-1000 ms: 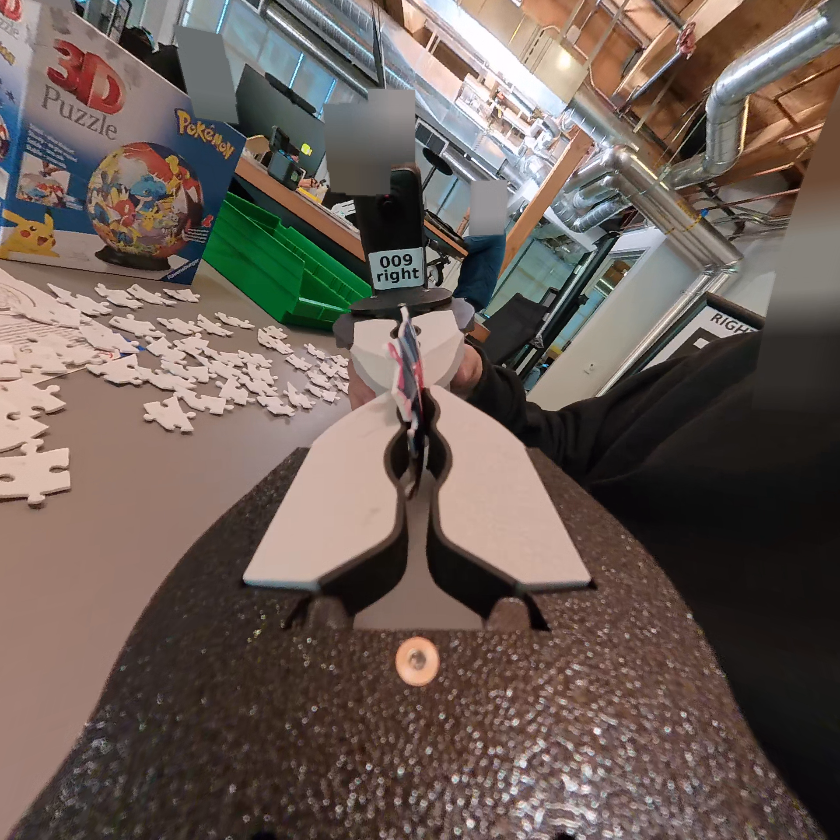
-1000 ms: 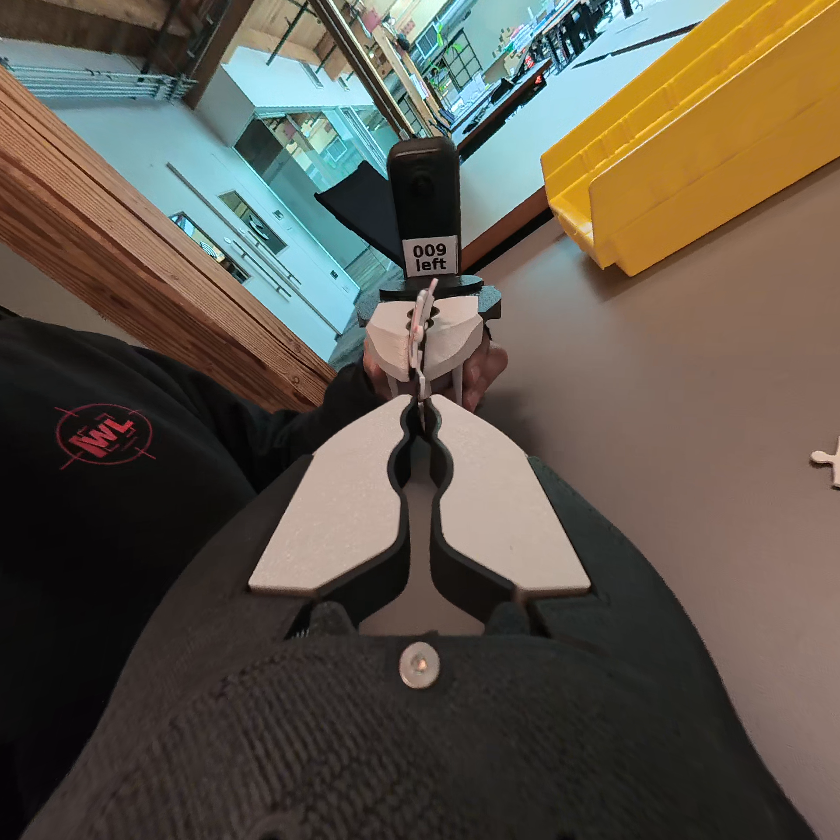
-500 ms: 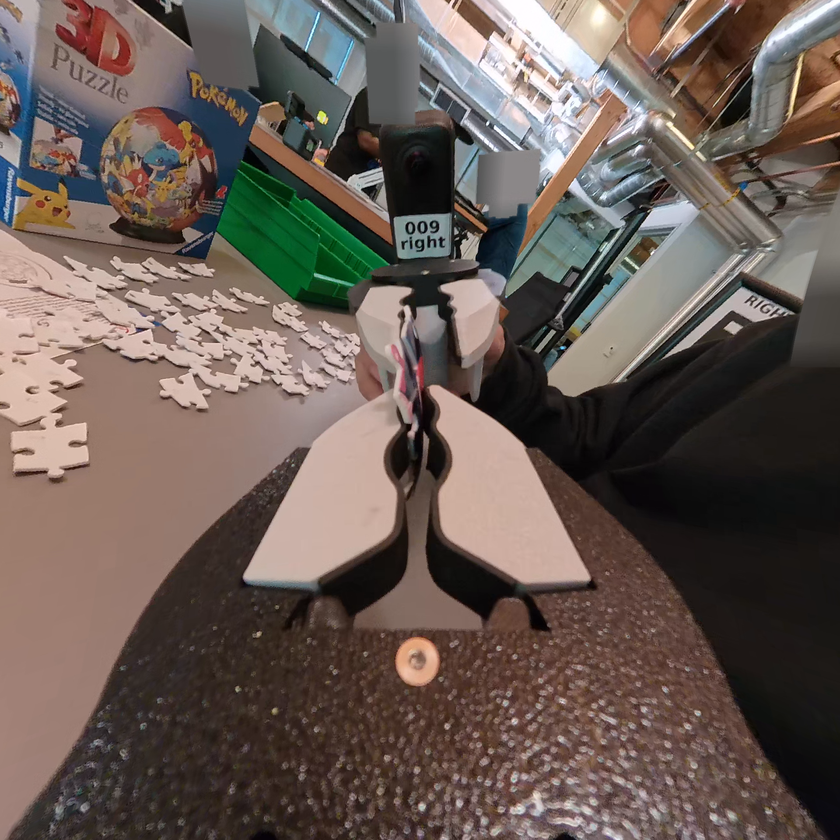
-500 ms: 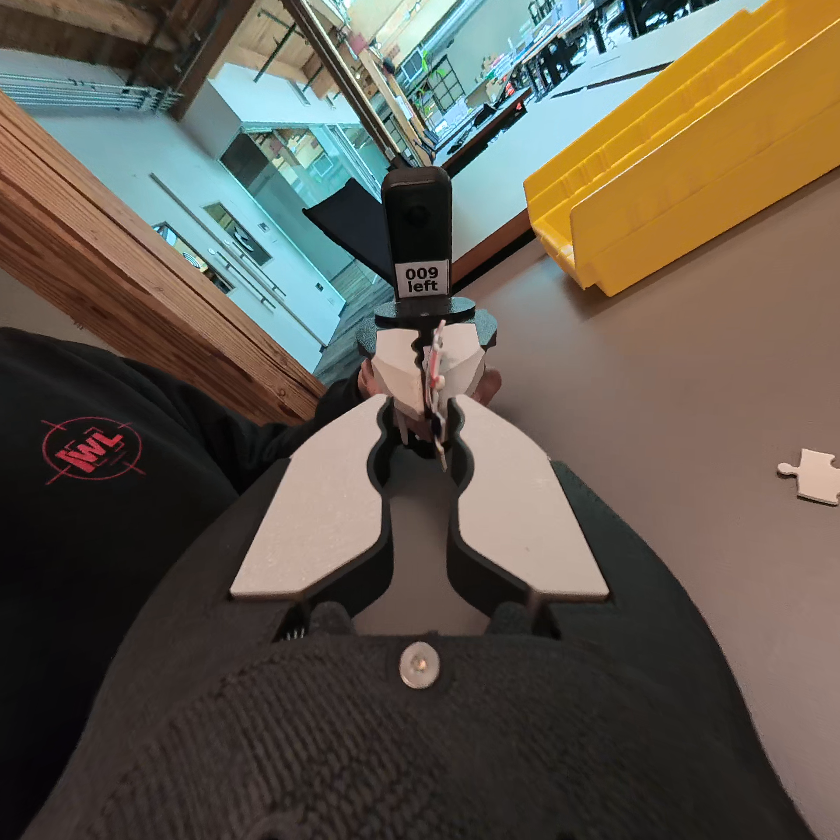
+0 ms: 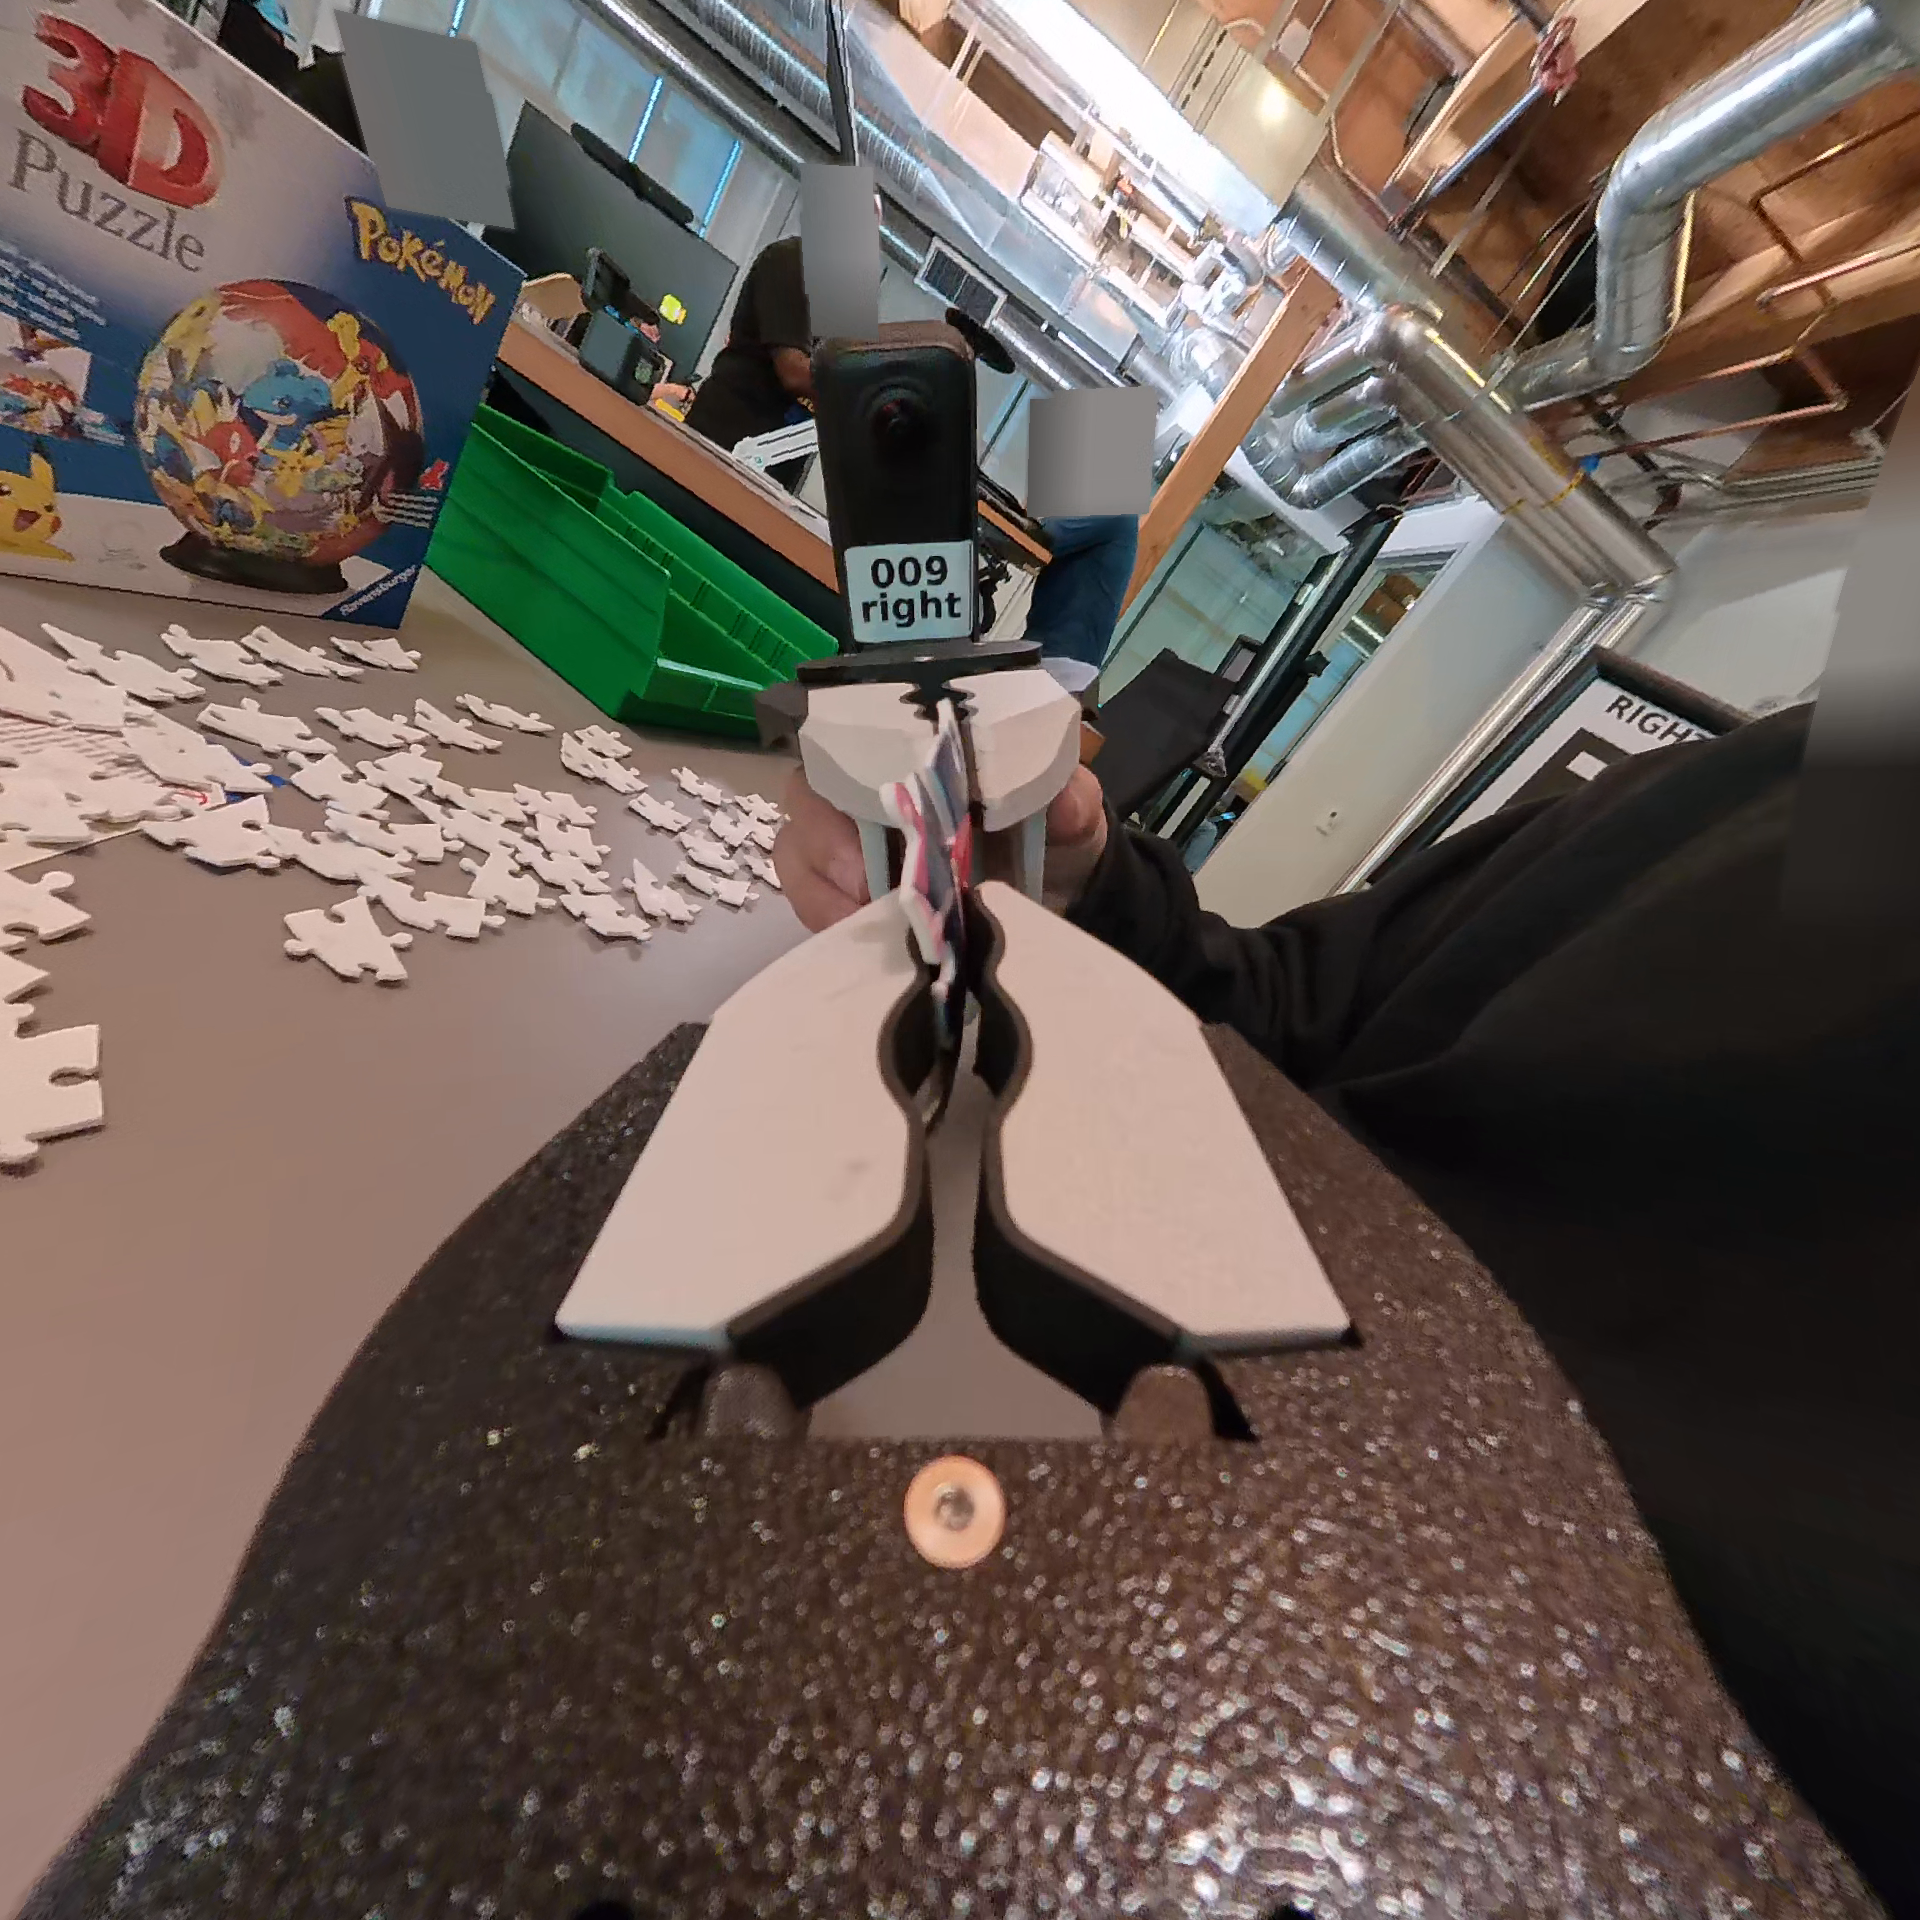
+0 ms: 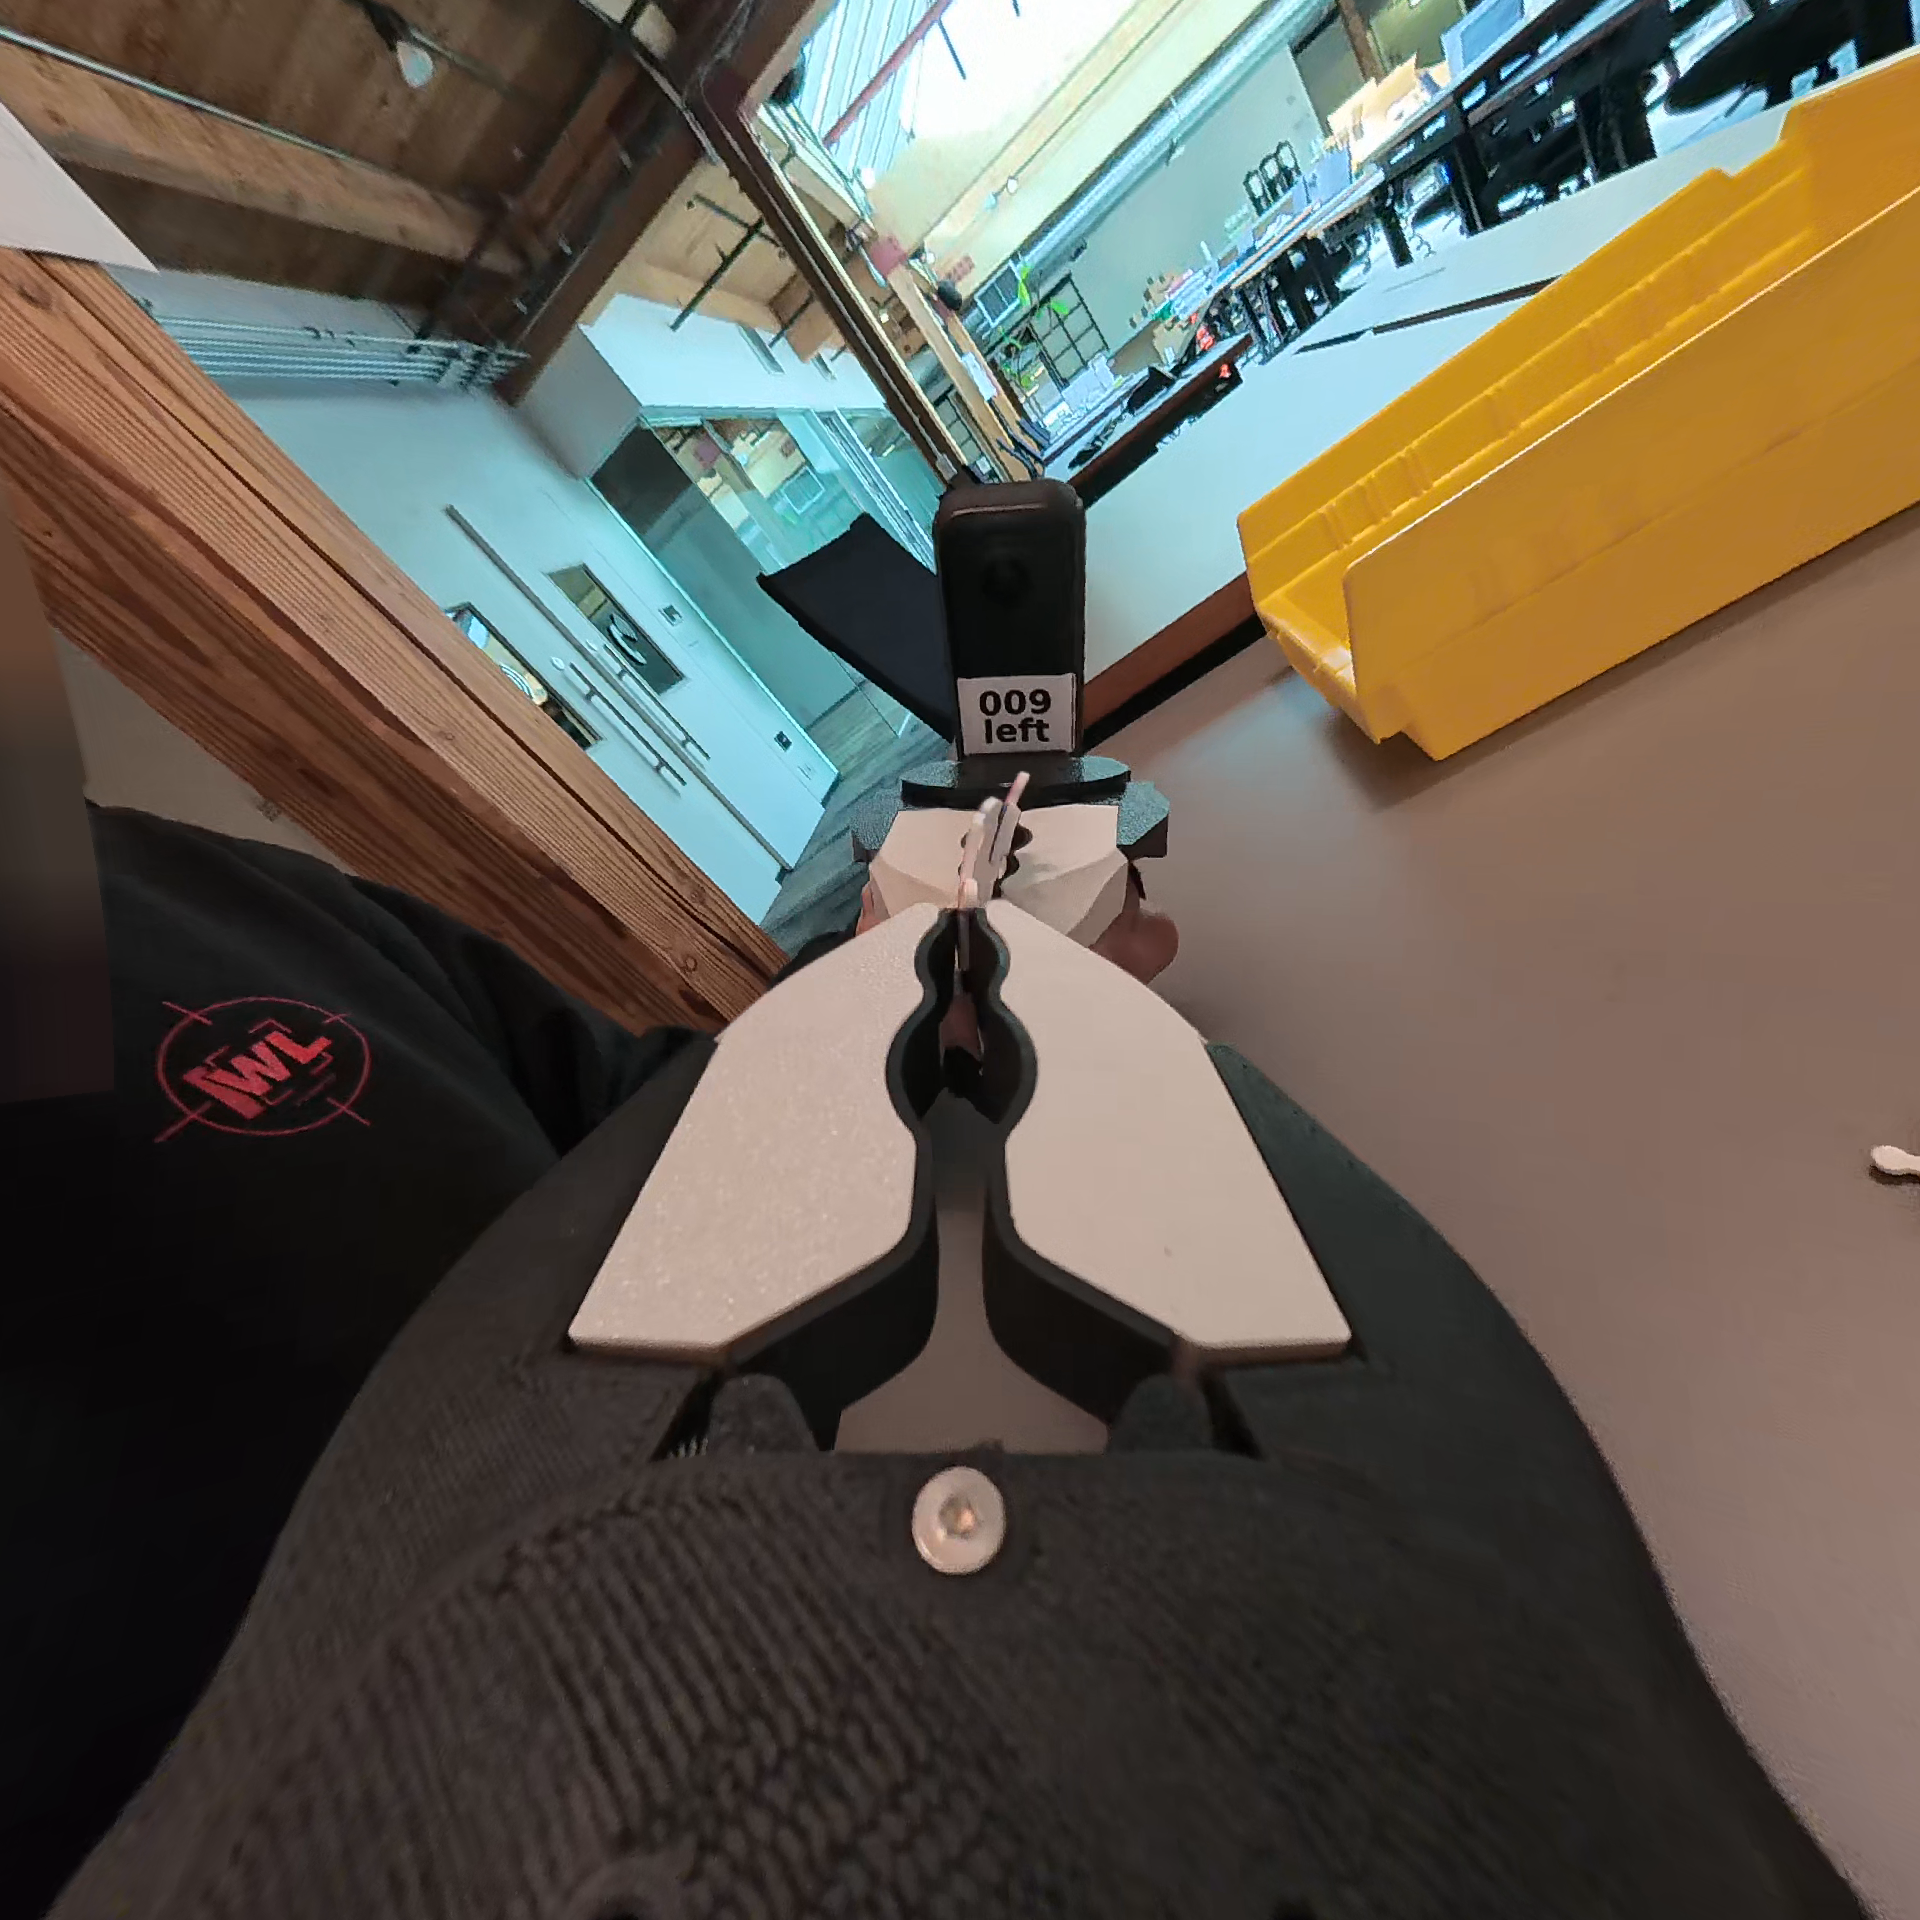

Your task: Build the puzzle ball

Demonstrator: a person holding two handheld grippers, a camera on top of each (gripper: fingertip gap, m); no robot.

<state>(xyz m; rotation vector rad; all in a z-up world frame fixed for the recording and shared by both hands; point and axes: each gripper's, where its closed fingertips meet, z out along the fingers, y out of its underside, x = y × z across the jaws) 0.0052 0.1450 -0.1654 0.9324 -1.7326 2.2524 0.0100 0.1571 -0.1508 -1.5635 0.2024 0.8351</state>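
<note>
A small cluster of joined puzzle pieces (image 5: 938, 844), colourful on one side and white on the other, hangs edge-on between my two grippers above the table. My left gripper (image 5: 951, 920) is shut on its near edge. My right gripper (image 6: 966, 920) is shut on the other edge, where the pieces (image 6: 975, 868) show as a thin white strip. The grippers face each other tip to tip: the right one (image 5: 945, 774) shows in the left wrist view, the left one (image 6: 992, 868) in the right wrist view. Many loose white pieces (image 5: 468, 831) lie face down on the table.
The puzzle box (image 5: 208, 364) stands at the far left with green bins (image 5: 623, 623) beside it. Yellow bins (image 6: 1610, 520) sit on the table's other side, with one loose piece (image 6: 1896, 1190) near them. The person's dark sleeves flank both views. My two grippers' fingertips are within a few centimetres of each other.
The right gripper was shut a second ago, opened half a second ago, and is now shut again on the pieces. The left gripper kept its hold throughout.
</note>
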